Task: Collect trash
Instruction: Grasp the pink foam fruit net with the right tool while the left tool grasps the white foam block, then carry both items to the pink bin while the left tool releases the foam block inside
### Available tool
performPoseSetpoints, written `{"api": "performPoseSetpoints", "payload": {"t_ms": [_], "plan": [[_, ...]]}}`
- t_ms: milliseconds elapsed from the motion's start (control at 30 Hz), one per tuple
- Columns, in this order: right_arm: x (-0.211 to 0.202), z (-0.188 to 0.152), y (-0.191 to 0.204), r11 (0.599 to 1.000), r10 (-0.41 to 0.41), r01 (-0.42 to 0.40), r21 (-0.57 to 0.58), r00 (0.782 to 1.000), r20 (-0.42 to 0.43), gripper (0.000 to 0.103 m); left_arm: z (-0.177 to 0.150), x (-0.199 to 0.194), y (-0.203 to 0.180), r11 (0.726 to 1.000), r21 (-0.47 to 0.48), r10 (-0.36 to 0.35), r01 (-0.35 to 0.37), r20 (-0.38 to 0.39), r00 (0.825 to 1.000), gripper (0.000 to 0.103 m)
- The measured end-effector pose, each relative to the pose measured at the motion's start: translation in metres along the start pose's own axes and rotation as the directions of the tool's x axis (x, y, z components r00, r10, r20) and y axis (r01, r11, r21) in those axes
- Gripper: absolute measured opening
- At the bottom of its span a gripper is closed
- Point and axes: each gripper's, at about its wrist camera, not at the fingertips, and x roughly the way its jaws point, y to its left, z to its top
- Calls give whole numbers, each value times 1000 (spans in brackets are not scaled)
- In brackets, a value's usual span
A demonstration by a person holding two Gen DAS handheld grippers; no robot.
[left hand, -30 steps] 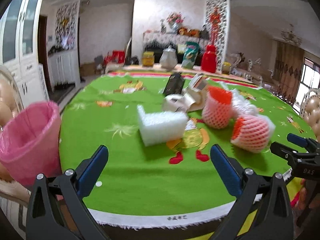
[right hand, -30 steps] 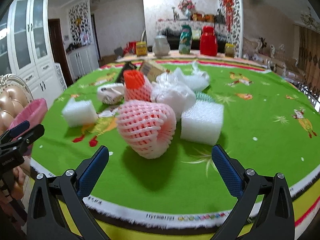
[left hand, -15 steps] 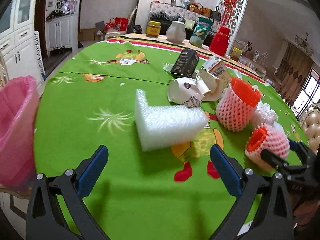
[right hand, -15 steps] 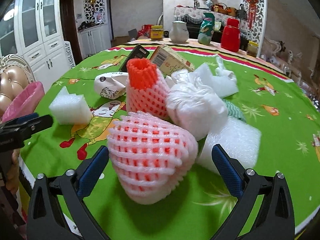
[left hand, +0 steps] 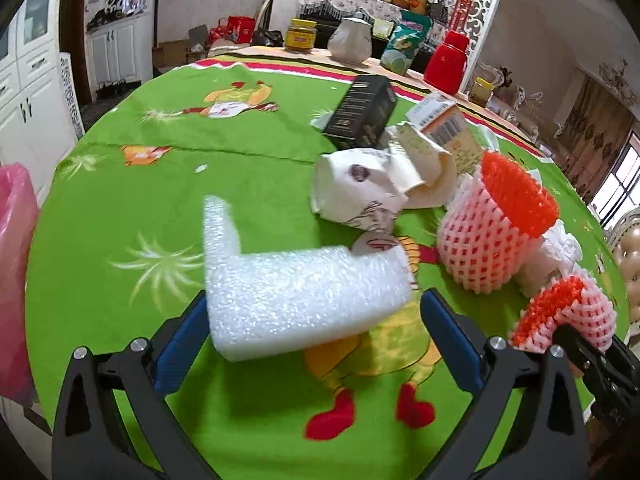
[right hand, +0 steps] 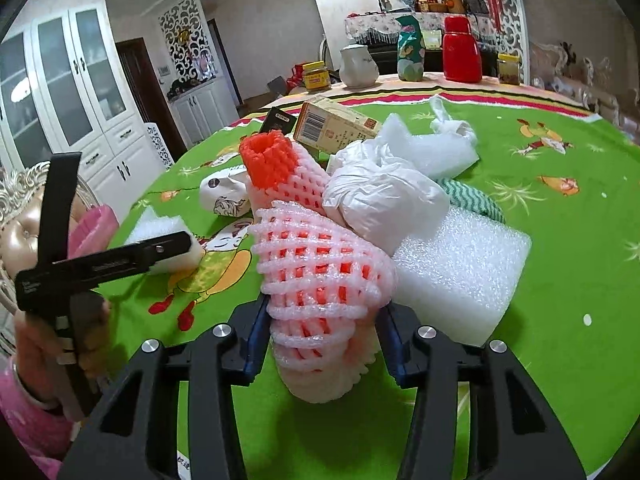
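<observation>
A white L-shaped foam piece [left hand: 304, 300] lies on the green tablecloth [left hand: 120, 208], right between the fingers of my left gripper [left hand: 316, 344]. Those jaws stand wide, and a gap shows at the right pad. My right gripper [right hand: 322, 342] is closing on a pink foam fruit net [right hand: 320, 280], and both blue pads press its sides. In the left wrist view the same net [left hand: 560, 312] shows at the right edge, in the right gripper's black fingers [left hand: 580, 352]. A pink-lined bin [left hand: 12, 260] stands at the table's left edge.
A second pink and orange net [left hand: 496, 232], a crumpled paper cup [left hand: 360, 188], a black box [left hand: 360, 112] and a carton [left hand: 444, 128] crowd the middle. A white plastic bag [right hand: 380, 196] and a foam block [right hand: 460, 268] lie behind the held net. Jars stand at the far edge.
Both grippers moved forward over the table. The left one came around the white foam piece. The right one's jaws narrowed from wide onto the pink net.
</observation>
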Motion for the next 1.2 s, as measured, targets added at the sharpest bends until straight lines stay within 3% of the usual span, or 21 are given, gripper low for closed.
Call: {"api": "performPoseSetpoints", "payload": {"t_ms": [67, 133, 500, 833, 1067, 1200], "plan": [[-1, 0, -2, 1000, 7, -7, 13, 1000, 6, 47, 1, 4, -7, 999, 23, 27, -27, 4, 1000, 94], [-2, -1, -2, 1000, 5, -5, 14, 1000, 8, 47, -1, 6, -11, 999, 39, 38, -38, -5, 999, 83], [-5, -4, 23, 997, -29, 30, -73, 999, 20, 47, -24, -47, 18, 996, 61, 58, -67, 137, 989, 82], [-17, -9, 94, 985, -8, 16, -172, 999, 45, 47, -48, -114, 63, 987, 80, 109, -142, 324, 940, 82], [-10, -9, 169, 972, 64, -50, -230, 997, 53, 47, -60, -162, 118, 976, 52, 175, -211, 393, 903, 83], [-4, -7, 209, 960, 125, -112, -256, 991, 37, 47, -61, -183, 159, 973, 21, 202, -228, 388, 899, 83]]}}
